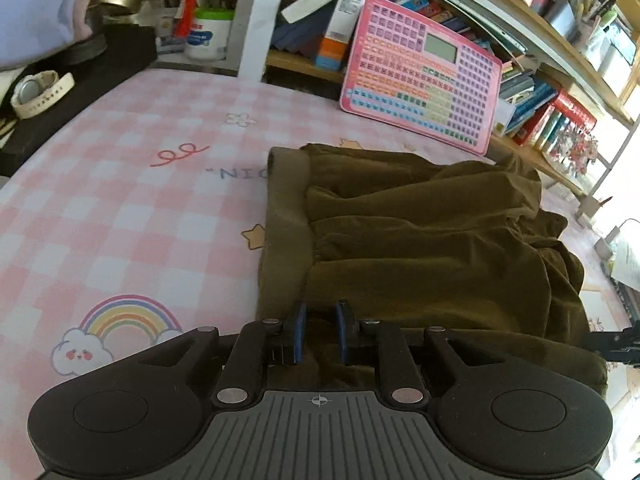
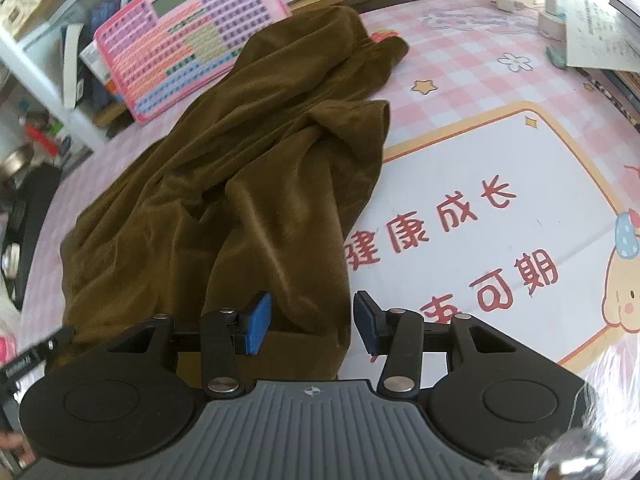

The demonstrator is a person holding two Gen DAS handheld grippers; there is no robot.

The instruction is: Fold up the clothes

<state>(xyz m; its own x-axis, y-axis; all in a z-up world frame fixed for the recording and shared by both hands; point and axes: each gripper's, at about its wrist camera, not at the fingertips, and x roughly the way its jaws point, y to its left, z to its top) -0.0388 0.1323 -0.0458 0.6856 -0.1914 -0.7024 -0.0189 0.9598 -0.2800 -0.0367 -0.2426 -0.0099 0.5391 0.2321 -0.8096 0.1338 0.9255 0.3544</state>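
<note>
1. One garment only: olive-brown trousers (image 2: 240,184), crumpled on the pink checked worktop (image 1: 120,208). The long axis runs from the waistband (image 1: 286,232) at the near-left out toward 1 o'clock in the right wrist view, where the leg ends bunch up by the shelf.
2. The left hand-held gripper (image 1: 320,332) sits right over the waistband corner, cloth straight ahead at 12 o'clock. Its pads are nearly together with a slim gap; fabric shows in the gap, but a pinch can't be confirmed.
3. The right hand-held gripper (image 2: 312,320) hangs over the near hem edge, jaws apart, holding nothing.
4. Both sit at the trousers' near edge, so neither is clearly closer.
5. Count: two hand-held grippers, one pink keyboard toy (image 1: 420,76) at 1 o'clock, one watch (image 1: 40,94) at 10.
</note>
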